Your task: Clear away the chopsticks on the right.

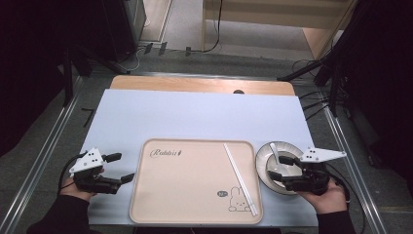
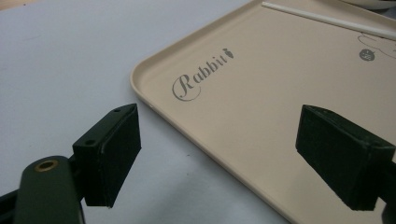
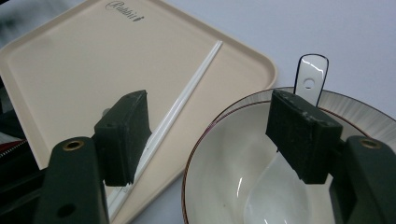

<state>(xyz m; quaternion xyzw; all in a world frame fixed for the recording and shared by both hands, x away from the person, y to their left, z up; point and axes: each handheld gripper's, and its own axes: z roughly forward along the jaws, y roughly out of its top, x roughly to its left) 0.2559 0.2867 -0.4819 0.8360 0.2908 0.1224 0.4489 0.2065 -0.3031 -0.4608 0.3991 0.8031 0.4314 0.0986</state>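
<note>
The right tool [image 1: 286,171] hangs over the bowl [image 1: 265,157], its jaws spread wide and holding nothing; in the right gripper view one jaw is over the bowl's hollow and the other over the gap between bowl and tray [image 3: 56,60]. The bowl sits on the tabletop [image 1: 195,114] just beside the tray's right edge, with a spoon [image 3: 310,80] lying in it, handle poking past the far rim.

The bowl looks like glazed ceramic: stiff, fairly heavy, slick and liable to chip, so the rim is probably the best place to pinch, one jaw inside and one outside. The spoon is loose and would likely slide or rattle if the bowl tips.

The left tool [image 1: 118,168] is also wide open and empty, just left of the tray.

Count: one tray, one bowl, one spoon, one pair of white chopsticks [image 1: 239,178] lying along the tray's right side.
</note>
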